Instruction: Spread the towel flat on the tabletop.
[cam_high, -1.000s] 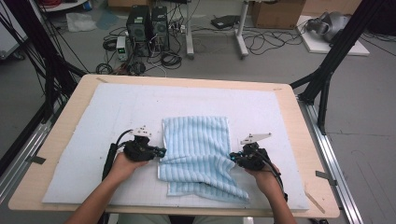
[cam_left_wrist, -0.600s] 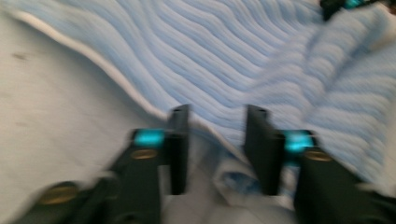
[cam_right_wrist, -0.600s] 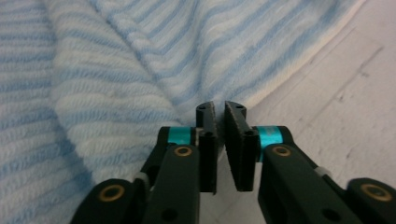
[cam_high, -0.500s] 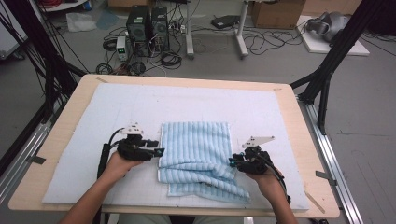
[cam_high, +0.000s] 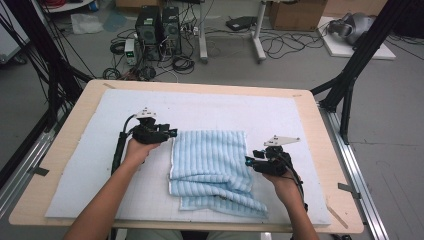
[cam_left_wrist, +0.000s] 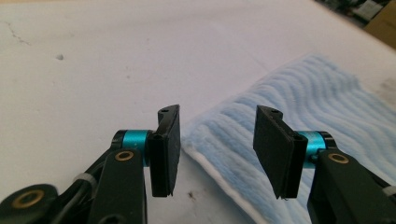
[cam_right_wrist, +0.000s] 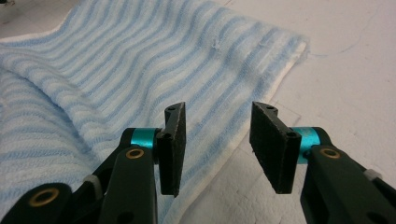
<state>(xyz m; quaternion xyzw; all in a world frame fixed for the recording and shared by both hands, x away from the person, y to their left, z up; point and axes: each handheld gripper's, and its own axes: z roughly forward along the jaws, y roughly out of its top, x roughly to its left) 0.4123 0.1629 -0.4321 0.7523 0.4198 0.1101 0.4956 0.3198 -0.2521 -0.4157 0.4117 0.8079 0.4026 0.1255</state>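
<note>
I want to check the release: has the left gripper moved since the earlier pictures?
Yes. The left gripper has drawn back leftward off the towel edge, jaws just opened, nothing between them.

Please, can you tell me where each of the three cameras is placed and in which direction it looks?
High view: fixed above the person's side of the table, looking forward and down; shows both forearms, left claw, right claw.
Left gripper view: rides on the left claw, looking along its open black jaws at the striped towel's edge.
Right gripper view: rides on the right claw, jaws open over the towel's other edge.
Shared: all see the same towel on the white mat.
</note>
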